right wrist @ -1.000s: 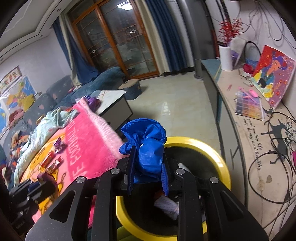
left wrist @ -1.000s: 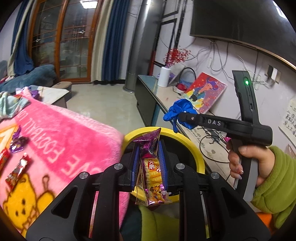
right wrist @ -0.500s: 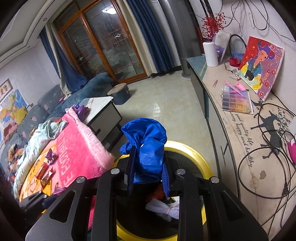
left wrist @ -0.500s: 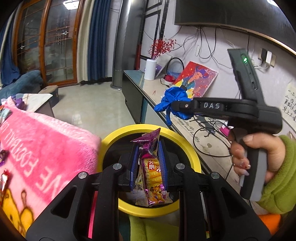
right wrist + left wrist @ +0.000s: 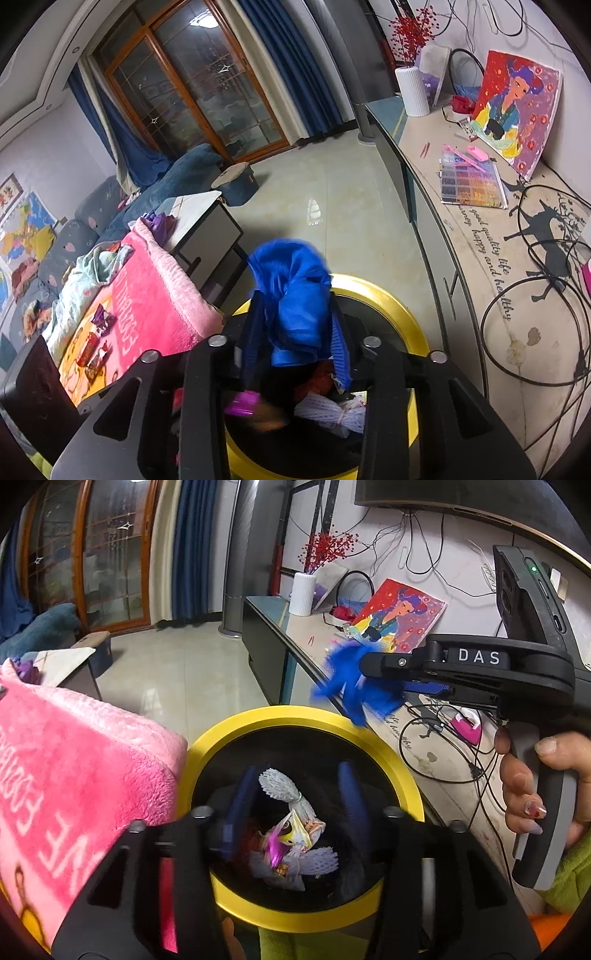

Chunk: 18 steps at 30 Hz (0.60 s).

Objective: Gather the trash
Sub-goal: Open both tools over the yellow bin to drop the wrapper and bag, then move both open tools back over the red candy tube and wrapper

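I take the yellow-rimmed bin [image 5: 402, 775] as my landmark and read across from its left side. Left of the bin the pink blanket [image 5: 74, 768] butts against the rim, and further left along it, in the right wrist view, a few snack wrappers [image 5: 94, 347] lie waiting for later trips.

Directly over the bin's mouth is my left gripper [image 5: 295, 805]. Its jaws have just been opening and now stand apart with nothing between them; the snack packet [image 5: 291, 834] lies below, inside the bin, on top of white foam netting [image 5: 317, 860].

Toward the bin's right side is my right gripper [image 5: 384, 686], with my hand [image 5: 532, 790] on its handle. Its jaws have just been opening too, yet the blue plastic bag [image 5: 295, 299] sits between the fingers, bulging above them, and I cannot tell whether the pads press on it or it merely hangs there.

To finish this drop well, I judge I should keep the right gripper over the dark opening rather than the rim, spread the jaws fully, and give a small shake if the clingy bag catches on a finger. A light bag could drift onto the floor behind the bin, so I would release low.
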Each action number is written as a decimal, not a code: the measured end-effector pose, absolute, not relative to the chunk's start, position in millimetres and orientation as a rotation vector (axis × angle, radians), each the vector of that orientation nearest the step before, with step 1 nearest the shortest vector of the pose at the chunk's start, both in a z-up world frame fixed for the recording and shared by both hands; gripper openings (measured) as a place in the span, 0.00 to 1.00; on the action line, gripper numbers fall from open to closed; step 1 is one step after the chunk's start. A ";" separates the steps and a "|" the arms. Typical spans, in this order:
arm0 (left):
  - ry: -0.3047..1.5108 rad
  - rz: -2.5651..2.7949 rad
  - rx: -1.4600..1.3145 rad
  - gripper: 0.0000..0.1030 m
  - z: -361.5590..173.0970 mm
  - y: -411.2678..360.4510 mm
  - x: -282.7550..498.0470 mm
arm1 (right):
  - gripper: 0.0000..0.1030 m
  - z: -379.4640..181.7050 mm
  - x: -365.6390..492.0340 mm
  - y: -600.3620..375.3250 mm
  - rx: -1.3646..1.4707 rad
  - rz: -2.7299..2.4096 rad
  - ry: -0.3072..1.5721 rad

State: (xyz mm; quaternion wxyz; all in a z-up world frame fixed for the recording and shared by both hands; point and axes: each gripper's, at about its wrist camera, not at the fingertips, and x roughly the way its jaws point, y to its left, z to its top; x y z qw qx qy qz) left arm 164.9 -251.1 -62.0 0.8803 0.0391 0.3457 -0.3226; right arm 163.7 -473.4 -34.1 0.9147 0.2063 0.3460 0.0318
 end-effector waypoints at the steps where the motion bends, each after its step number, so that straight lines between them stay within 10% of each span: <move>1: 0.721 -0.672 0.078 0.48 -62.4 -250.3 165.4 | 0.37 -34.4 163.9 -473.7 0.427 0.064 0.712; 9: 0.722 -0.641 0.035 0.87 -55.9 -234.6 165.3 | 0.48 -32.0 162.2 -474.6 0.424 0.045 0.701; 18: 0.674 -0.577 0.004 0.89 -38.2 -212.6 155.9 | 0.67 -20.6 155.0 -470.1 0.389 0.011 0.658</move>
